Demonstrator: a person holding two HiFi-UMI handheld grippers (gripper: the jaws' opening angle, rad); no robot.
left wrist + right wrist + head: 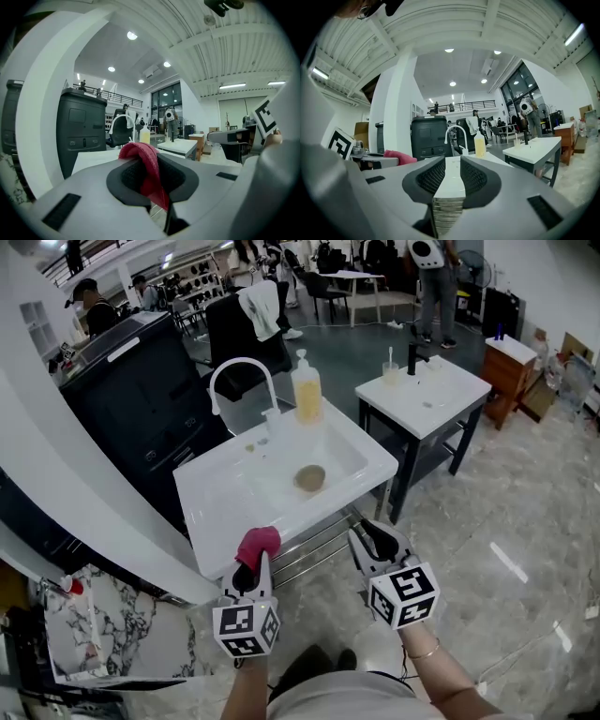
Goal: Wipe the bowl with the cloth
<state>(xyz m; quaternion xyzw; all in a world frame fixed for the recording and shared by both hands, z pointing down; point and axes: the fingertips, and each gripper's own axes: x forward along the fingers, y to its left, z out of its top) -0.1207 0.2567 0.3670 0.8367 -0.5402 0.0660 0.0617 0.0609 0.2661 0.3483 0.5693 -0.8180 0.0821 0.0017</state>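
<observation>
Head view shows the left gripper [249, 570] clenched on the red cloth [258, 544], ready for wiping. The right gripper [377, 542] stands parted and empty, presumably to steady the bowl [309, 478], which sits mid-basin in the sink [211, 521].

Bowl [309, 478] lay in the sink [220, 507]; faucet [240, 371] and bottle [307, 390] stood behind it. A second sink [427, 399] stood to the right. Left gripper [251, 570], with cloth [258, 545] between its jaws, and right gripper [378, 542] were before the near rim.

Bowl [309, 478] interior indistinct (too small)
</observation>
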